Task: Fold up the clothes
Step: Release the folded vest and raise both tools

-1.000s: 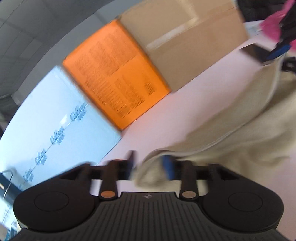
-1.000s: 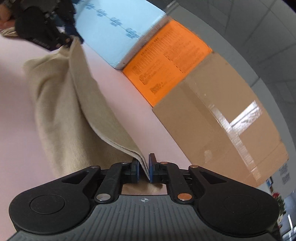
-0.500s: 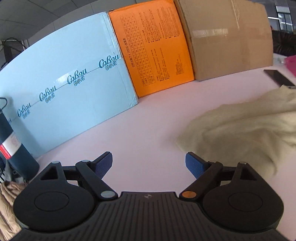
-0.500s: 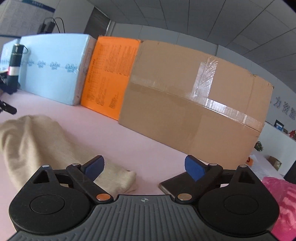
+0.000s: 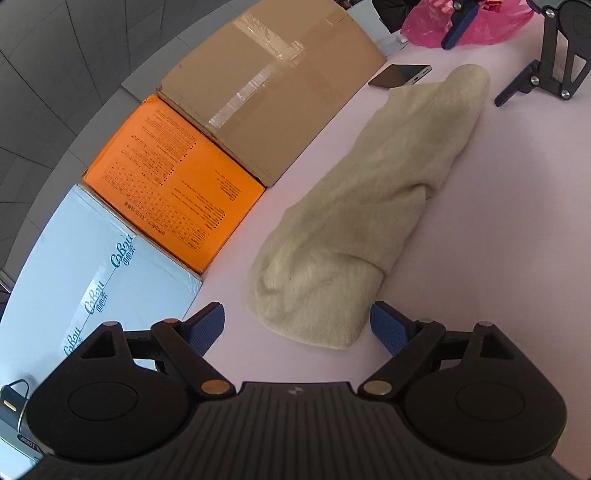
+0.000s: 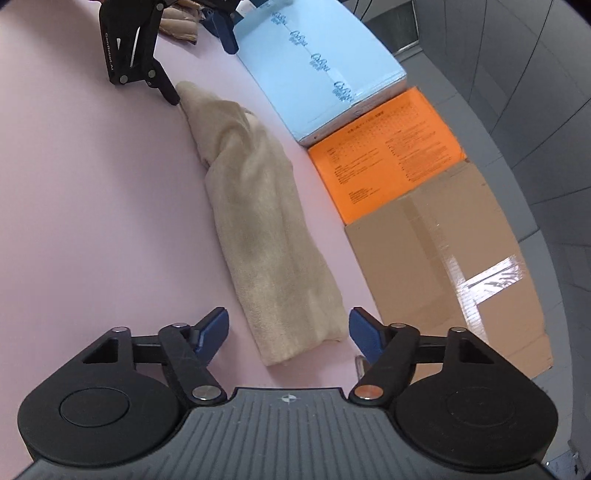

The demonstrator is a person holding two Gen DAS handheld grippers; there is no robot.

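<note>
1. The beige garment (image 5: 369, 206) lies on the pink table (image 5: 498, 221) as a long, narrow strip, already folded lengthwise, with one layer lapped over the other. It runs roughly parallel to the row of boxes, close to them but not touching.

2. The left gripper (image 5: 297, 326) hovers at one short end of the strip. Its jaws are spread wide and nothing is between them; the rounded end of the cloth sits just in front of the gap.

3. The right gripper (image 6: 288, 330) hovers at the opposite short end in the same way, with jaws spread and empty. The end of the cloth lies between the two blue pads (image 6: 212, 332), but I cannot tell if they touch it.

4. I judge that each tool stands at one end because the next fold goes across the length, so one end must be lifted and carried toward the other.

5. The blue box (image 6: 325, 66), the orange box (image 6: 388, 155) and the cardboard box (image 6: 450, 266) stand along the far edge like a wall, so there is little room on that side.

6. A dark phone (image 5: 400, 75) lies near the garment's far end, and a pink bag (image 5: 461, 24) is behind it; a wide swing could touch the phone.
</note>
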